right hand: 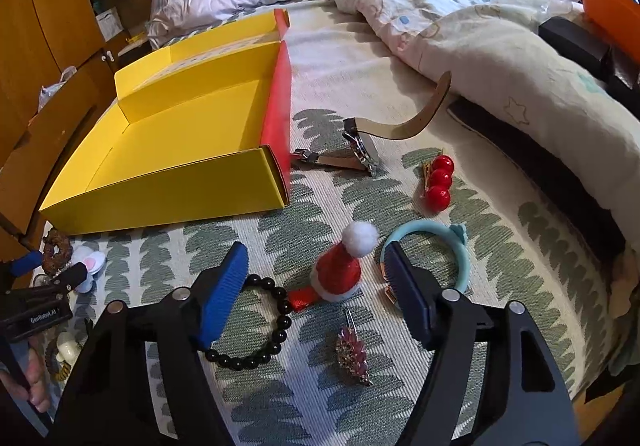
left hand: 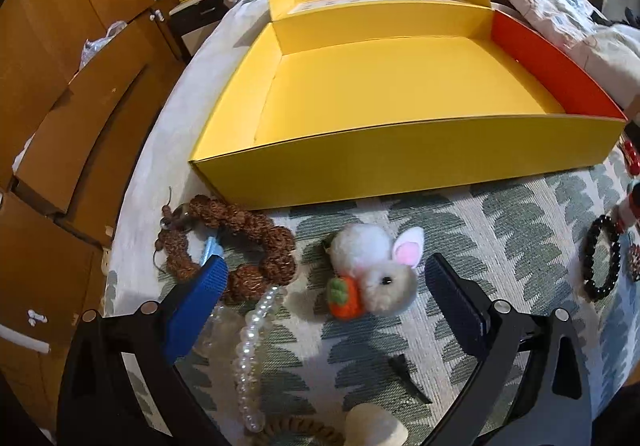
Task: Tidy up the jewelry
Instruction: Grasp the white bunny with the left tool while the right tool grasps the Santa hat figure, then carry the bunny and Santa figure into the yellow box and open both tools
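Note:
An empty yellow box [left hand: 384, 94] with one red wall lies open on the patterned bedcover; it also shows in the right wrist view [right hand: 168, 182]. My left gripper [left hand: 326, 274] is open around a plush rabbit clip with a carrot [left hand: 372, 270]. A brown bead bracelet [left hand: 240, 242] and a pearl string [left hand: 252, 358] lie by its left finger. My right gripper [right hand: 314, 266] is open around a Santa hat clip [right hand: 340, 270]. A black bead bracelet [right hand: 256, 326], a pink crystal clip [right hand: 352, 350], a light blue bangle [right hand: 436, 250], red ball clip [right hand: 438, 178] and a watch [right hand: 368, 150] lie nearby.
A rumpled quilt [right hand: 460, 26] covers the bed behind and to the right. Wooden cabinets [left hand: 60, 86] stand to the left of the bed. The black bracelet [left hand: 600, 258] also shows at the right edge of the left wrist view. The left gripper [right hand: 52, 286] shows in the right wrist view.

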{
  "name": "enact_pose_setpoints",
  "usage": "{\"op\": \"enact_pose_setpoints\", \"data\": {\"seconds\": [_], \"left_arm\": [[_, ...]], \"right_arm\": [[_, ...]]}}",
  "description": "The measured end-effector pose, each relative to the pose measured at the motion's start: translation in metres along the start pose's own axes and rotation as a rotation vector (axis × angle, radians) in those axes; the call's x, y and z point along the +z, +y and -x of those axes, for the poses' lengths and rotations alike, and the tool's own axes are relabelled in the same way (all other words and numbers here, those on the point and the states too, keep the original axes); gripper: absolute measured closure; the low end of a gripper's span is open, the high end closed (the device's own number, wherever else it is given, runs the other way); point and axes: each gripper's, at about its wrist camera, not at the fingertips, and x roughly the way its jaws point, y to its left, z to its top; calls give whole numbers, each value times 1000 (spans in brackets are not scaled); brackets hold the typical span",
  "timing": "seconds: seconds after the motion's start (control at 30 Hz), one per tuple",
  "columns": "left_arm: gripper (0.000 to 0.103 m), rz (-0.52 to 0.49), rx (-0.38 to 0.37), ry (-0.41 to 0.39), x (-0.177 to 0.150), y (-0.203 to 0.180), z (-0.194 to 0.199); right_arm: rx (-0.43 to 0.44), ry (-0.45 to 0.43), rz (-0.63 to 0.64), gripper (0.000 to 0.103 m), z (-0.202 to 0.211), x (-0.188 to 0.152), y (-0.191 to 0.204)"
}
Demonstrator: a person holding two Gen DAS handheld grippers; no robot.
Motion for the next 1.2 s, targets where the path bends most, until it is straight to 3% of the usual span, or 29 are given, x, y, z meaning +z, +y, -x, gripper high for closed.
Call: {"op": "enact_pose_setpoints", "data": {"seconds": [0.13,0.2,0.37,0.67,0.73,1.07,1.13,1.2], "left_arm": [[5,-14,-5,0,1,-8,-3],[5,-15,-3,-3,2,-9,-4],[9,-2,-34,-7,3,-4,-3],[41,23,-113,2,5,9,-3],[56,23,-148,5,6,10,-1],[81,43,-269,26,8,14,3],[94,53,-303,29,10,16,5],[95,62,-328,27,11,19,8]], "right_arm": [[9,10,-8,45,-7,1,1],[13,16,-14,57,-11,1,0],[26,17,-27,66,-11,1,-1],[62,14,-67,77,-7,2,-10],[72,11,-74,78,-6,2,-11],[114,-3,-86,83,-2,5,-12],[121,-10,-91,84,0,5,-13],[125,-21,-92,84,3,6,-13]]}}
